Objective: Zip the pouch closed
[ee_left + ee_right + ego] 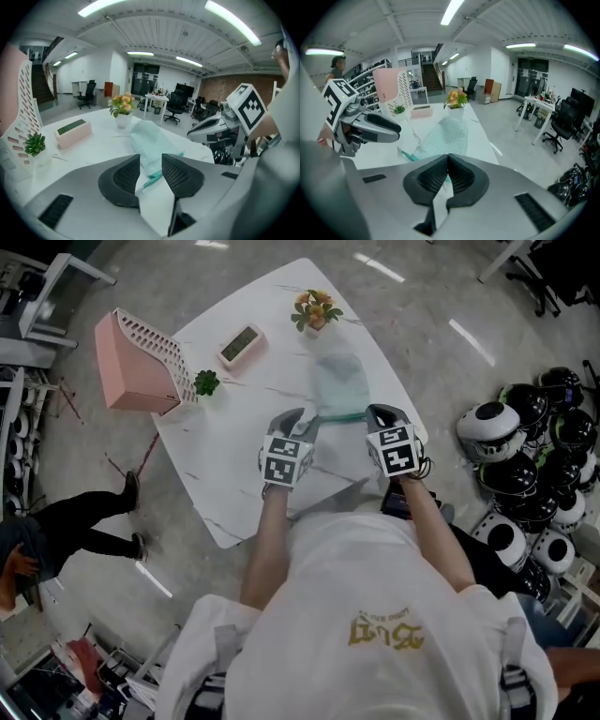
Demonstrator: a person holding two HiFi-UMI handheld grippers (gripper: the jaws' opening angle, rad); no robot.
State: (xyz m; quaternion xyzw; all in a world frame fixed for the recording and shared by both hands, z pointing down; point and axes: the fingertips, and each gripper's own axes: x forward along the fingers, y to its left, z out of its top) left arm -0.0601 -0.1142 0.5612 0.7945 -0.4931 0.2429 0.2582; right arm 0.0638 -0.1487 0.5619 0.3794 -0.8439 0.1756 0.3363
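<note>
A pale mint mesh pouch (339, 385) lies flat on the white marble table (234, 465), its green zipper edge (342, 415) turned toward me. My left gripper (305, 418) hovers just off the left end of that edge. In the left gripper view its jaws stand apart (151, 171), and past the gap the pouch (150, 140) lies untouched. My right gripper (380, 413) is off the right end of the edge. In the right gripper view its pads meet (448, 171) with nothing caught between them, the pouch (445, 136) lying beyond. The pouch is gripped by neither.
A pink slotted rack (141, 362) stands at the table's far left, with a small green plant (206, 382) and a pink clock box (241, 344) beside it. A flower pot (316, 310) sits behind the pouch. Several helmets (534, 465) are piled on the floor, right. A person's legs (84, 526) show left.
</note>
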